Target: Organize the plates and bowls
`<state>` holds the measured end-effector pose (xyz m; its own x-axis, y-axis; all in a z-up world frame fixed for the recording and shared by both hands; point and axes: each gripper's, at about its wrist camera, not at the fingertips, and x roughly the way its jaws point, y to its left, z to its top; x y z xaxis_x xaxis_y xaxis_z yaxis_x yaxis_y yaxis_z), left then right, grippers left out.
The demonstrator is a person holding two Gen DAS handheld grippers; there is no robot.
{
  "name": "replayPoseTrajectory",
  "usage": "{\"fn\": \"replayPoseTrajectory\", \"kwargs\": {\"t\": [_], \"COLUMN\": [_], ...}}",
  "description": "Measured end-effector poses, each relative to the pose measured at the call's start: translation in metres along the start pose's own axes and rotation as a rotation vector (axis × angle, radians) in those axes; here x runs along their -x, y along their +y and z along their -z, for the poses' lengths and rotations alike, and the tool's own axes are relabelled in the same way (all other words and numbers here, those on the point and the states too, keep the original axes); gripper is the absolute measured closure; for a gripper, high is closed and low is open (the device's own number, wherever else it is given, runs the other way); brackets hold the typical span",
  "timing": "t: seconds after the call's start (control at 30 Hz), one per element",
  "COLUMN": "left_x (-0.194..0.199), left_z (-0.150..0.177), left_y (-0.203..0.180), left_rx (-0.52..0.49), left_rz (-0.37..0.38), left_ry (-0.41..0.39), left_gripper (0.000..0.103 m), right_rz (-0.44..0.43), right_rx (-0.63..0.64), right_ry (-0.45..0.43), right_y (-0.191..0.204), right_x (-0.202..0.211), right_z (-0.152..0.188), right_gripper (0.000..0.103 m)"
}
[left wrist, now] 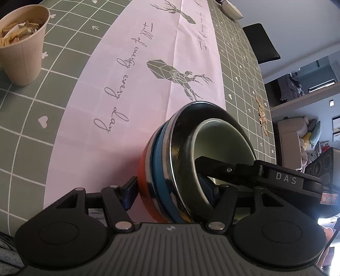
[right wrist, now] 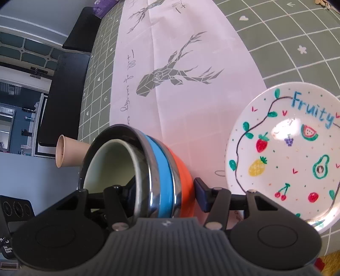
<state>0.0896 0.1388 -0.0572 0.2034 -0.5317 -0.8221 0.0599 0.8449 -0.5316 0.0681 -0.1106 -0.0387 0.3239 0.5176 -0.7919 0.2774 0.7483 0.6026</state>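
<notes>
A nested stack of bowls (left wrist: 170,167) stands on the pink runner: an orange bowl outermost, then a blue one, a shiny steel one and a pale green one innermost. My left gripper (left wrist: 172,189) is shut on the stack's rim, one finger outside, one inside. My right gripper (right wrist: 163,191) is shut on the opposite rim of the same stack (right wrist: 148,169); its arm (left wrist: 255,172) shows across the bowls in the left wrist view. A white "Fruity" plate (right wrist: 286,152) with fruit drawings lies to the right of the stack.
A paper cup (left wrist: 23,46) filled with wood bits stands on the green checked tablecloth; it also shows in the right wrist view (right wrist: 70,154). A white dish (left wrist: 231,9) sits at the far end. Black chairs (right wrist: 68,89) line the table edge.
</notes>
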Motion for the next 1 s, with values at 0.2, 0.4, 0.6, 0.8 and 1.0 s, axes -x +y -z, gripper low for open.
{"fn": "replayPoseTrajectory", "kwargs": {"t": [0.2, 0.4, 0.6, 0.8, 1.0], "left_x": [0.008, 0.013, 0.01, -0.002, -0.021], "left_z": [-0.003, -0.005, -0.004, 0.001, 0.008], "left_y": [-0.02, -0.053, -0.089, -0.121, -0.141], "left_rx": [-0.04, -0.098, -0.151, -0.202, -0.255], "left_rz": [0.003, -0.002, 0.024, 0.042, 0.068], "left_ry": [-0.02, -0.031, -0.037, -0.035, -0.015], "left_gripper": [0.032, 0.032, 0.032, 0.032, 0.032], "right_rz": [-0.016, -0.033, -0.031, -0.023, -0.006], "right_rx": [-0.001, -0.02, -0.034, -0.059, -0.082], "right_ry": [-0.033, -0.074, -0.127, -0.173, -0.212], "right_y": [0.0, -0.007, -0.019, -0.039, -0.063], "right_x": [0.02, 0.051, 0.087, 0.117, 0.135], "right_z": [-0.002, -0.005, -0.009, -0.01, -0.007], "right_gripper": [0.049, 0.049, 0.049, 0.049, 0.048]}}
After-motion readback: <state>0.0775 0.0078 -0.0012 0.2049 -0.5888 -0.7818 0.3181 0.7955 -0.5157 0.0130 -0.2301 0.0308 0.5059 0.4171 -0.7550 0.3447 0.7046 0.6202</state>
